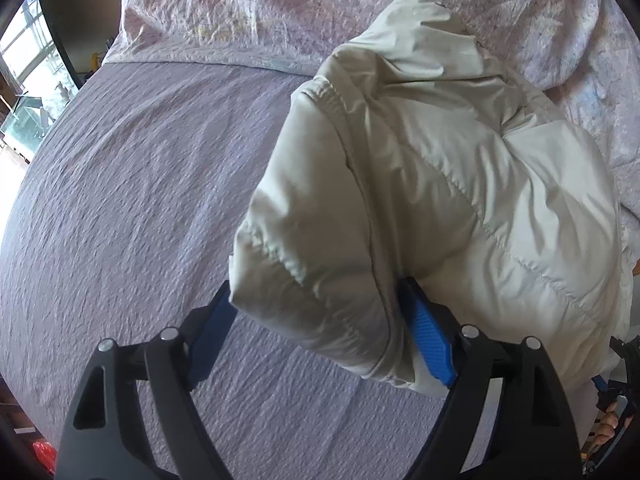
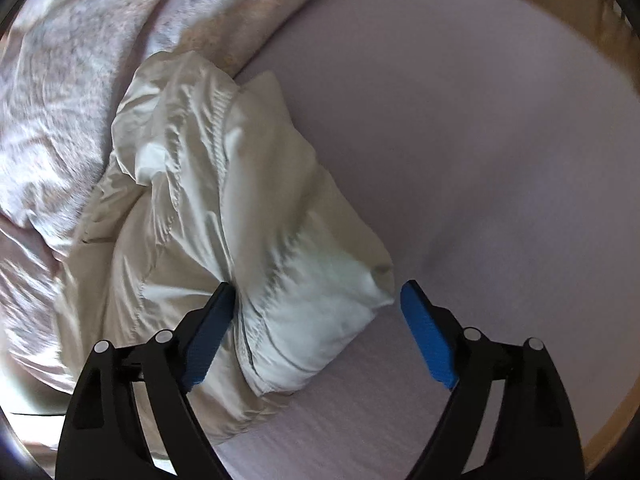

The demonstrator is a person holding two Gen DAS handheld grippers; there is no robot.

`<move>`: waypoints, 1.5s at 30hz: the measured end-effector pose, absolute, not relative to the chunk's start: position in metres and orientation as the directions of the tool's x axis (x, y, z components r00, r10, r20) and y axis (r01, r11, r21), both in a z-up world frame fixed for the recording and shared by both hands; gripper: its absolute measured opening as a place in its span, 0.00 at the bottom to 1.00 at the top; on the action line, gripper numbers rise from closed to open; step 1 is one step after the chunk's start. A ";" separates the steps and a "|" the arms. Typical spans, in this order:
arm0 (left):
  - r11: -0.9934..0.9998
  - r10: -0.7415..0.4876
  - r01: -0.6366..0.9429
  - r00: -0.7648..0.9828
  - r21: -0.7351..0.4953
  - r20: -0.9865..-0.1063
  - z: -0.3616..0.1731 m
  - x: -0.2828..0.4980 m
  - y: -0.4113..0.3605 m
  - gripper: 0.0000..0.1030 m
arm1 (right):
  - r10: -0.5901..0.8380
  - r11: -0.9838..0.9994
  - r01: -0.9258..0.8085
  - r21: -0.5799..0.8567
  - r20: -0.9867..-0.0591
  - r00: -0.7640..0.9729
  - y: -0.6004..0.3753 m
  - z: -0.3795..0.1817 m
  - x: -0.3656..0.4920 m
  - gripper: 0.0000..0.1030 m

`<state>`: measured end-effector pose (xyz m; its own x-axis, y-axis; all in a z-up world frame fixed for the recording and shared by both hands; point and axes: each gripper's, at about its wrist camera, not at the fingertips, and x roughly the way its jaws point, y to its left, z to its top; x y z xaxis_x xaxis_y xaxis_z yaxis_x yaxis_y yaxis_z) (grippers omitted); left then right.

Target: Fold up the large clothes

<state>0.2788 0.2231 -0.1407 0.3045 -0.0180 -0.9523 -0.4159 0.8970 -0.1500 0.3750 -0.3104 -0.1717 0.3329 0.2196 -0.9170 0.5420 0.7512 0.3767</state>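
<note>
A cream puffer jacket (image 1: 440, 168) lies bunched on the lilac bed sheet (image 1: 120, 200). My left gripper (image 1: 320, 320) is wide open, with a folded sleeve end between its blue pads (image 1: 430, 336); the pads flank the fabric without pinching it. In the right wrist view the jacket (image 2: 224, 208) lies left of centre. My right gripper (image 2: 316, 320) is also wide open, and a padded corner of the jacket sits between its fingers (image 2: 424, 332), nearer the left one.
A crumpled pinkish patterned duvet (image 1: 248, 4) lies along the far side of the bed, behind the jacket, and shows in the right wrist view (image 2: 72, 60). A window (image 1: 28, 64) is far left. Wooden floor (image 2: 560, 4) borders the bed's right edge.
</note>
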 end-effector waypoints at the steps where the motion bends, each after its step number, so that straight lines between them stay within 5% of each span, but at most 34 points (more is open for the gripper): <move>1: 0.898 -0.026 -0.412 0.307 -0.157 -0.951 -0.141 0.279 0.223 0.77 | 0.254 0.721 0.555 0.414 -0.904 0.343 -0.316 -0.178 0.370 0.76; 5: 0.897 -0.083 -0.386 0.328 -0.214 -0.941 -0.144 0.285 0.223 0.55 | 0.363 0.627 0.569 0.532 -0.846 0.390 -0.330 -0.186 0.363 0.40; 11: 0.904 -0.121 -0.340 0.381 -0.260 -0.917 -0.136 0.283 0.220 0.32 | 0.345 0.679 0.521 0.517 -0.852 0.394 -0.328 -0.172 0.369 0.24; 40: 0.921 -0.061 -0.332 0.391 -0.203 -0.918 -0.098 0.129 0.248 0.27 | 0.484 0.725 0.379 0.575 -0.817 0.314 -0.310 -0.145 0.256 0.21; 45: 0.915 -0.027 -0.364 0.376 -0.175 -0.926 -0.101 0.128 0.248 0.36 | 0.411 0.788 0.351 0.505 -0.857 0.311 -0.292 -0.136 0.267 0.33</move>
